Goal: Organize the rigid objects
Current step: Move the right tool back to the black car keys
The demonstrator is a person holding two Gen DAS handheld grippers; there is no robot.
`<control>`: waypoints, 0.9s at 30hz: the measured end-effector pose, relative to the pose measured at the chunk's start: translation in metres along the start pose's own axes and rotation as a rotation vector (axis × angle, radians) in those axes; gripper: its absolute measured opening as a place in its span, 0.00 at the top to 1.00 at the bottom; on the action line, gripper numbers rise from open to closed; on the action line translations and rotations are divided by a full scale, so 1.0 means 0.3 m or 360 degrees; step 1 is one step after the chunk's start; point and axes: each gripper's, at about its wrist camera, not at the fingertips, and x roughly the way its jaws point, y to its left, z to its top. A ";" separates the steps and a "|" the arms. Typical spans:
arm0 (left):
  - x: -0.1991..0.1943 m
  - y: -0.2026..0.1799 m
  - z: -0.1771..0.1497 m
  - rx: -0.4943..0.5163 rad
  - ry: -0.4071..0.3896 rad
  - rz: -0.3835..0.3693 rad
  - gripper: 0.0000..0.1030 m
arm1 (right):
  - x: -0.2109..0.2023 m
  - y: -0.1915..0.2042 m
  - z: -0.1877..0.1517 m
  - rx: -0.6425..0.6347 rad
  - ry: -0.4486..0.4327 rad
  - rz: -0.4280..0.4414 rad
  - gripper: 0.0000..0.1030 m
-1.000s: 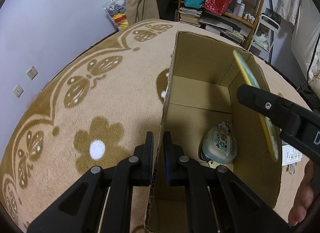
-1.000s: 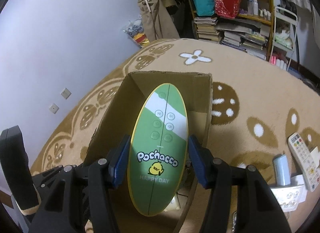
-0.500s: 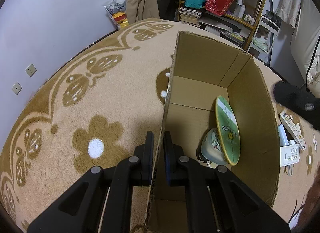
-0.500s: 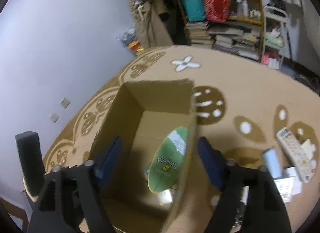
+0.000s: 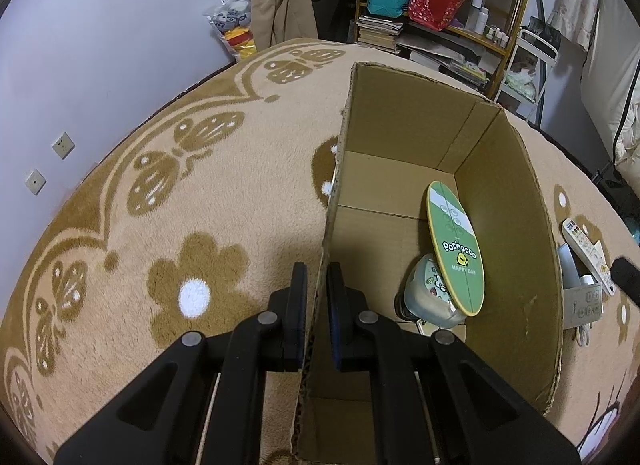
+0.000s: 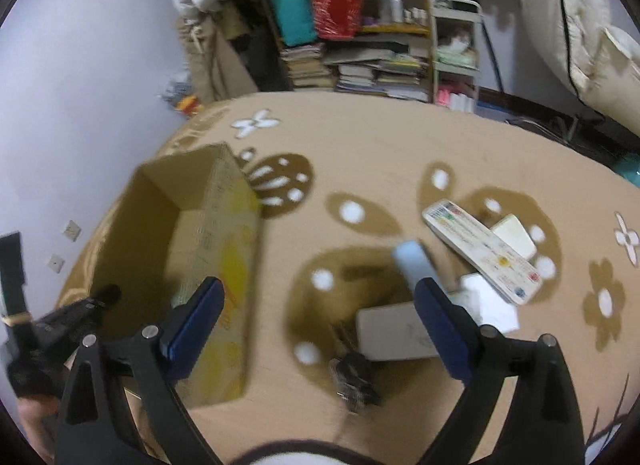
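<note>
Oval board [image 5: 456, 249] in box [image 5: 516, 249], against tin [image 5: 428, 293]; remote [image 5: 586, 243] outside right

Motion blurs the right wrist view, smearing the cardboard box [image 6: 216, 265] and the dark object [image 6: 354, 379] on the carpet beyond telling.

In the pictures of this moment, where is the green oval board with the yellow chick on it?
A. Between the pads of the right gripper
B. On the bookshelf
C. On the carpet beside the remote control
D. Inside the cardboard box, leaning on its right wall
D: the left wrist view shows the green oval board standing inside the cardboard box, leaning on its right wall, and nothing is between the open jaws of the right gripper.
</note>
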 end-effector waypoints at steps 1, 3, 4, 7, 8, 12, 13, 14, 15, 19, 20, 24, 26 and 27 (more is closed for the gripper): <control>0.000 0.001 0.001 0.0004 -0.0001 0.0004 0.92 | 0.006 -0.011 -0.006 0.0008 0.0011 -0.0011 0.02; 0.000 0.000 -0.001 0.0002 -0.0002 0.0004 0.92 | 0.021 -0.043 -0.029 0.0039 0.0050 -0.0034 0.02; 0.001 0.001 -0.001 0.0001 -0.0003 0.0004 0.92 | 0.026 -0.056 -0.046 0.0048 0.0066 -0.0040 0.02; -0.001 0.000 -0.001 0.0000 -0.0003 0.0006 0.92 | 0.061 -0.086 -0.091 0.0085 0.0135 -0.0053 0.02; -0.002 0.000 -0.002 0.0000 -0.0003 0.0006 0.92 | 0.075 -0.094 -0.106 0.0094 0.0163 -0.0049 0.02; -0.004 0.001 -0.004 -0.0019 -0.0007 -0.0002 0.92 | 0.132 -0.112 -0.161 0.0098 0.0288 -0.0059 0.02; -0.004 0.001 -0.003 -0.0025 -0.0008 -0.0001 0.92 | 0.145 -0.116 -0.169 0.0098 0.0312 -0.0068 0.02; -0.006 0.002 -0.004 -0.0025 -0.0010 0.0001 0.92 | 0.150 -0.115 -0.177 0.0101 0.0326 -0.0073 0.02; -0.007 0.000 -0.004 -0.0020 -0.0010 0.0004 0.92 | 0.159 -0.119 -0.182 0.0110 0.0339 -0.0074 0.02; -0.006 0.007 -0.003 -0.0024 -0.0009 -0.0007 0.92 | 0.190 -0.127 -0.208 0.0138 0.0385 -0.0048 0.11; -0.005 0.008 -0.003 -0.0027 -0.0009 -0.0011 0.92 | 0.205 -0.124 -0.218 0.0125 0.0417 -0.0067 0.13; -0.005 0.007 -0.002 -0.0027 -0.0006 -0.0007 0.92 | 0.254 -0.113 -0.244 0.0104 0.0461 -0.0127 0.26; -0.005 0.003 -0.003 -0.0016 -0.0007 0.0004 0.92 | 0.264 -0.100 -0.253 0.0082 0.0445 -0.0185 0.29; -0.005 0.004 -0.003 -0.0016 -0.0007 0.0005 0.92 | 0.264 -0.094 -0.254 0.0066 0.0440 -0.0203 0.33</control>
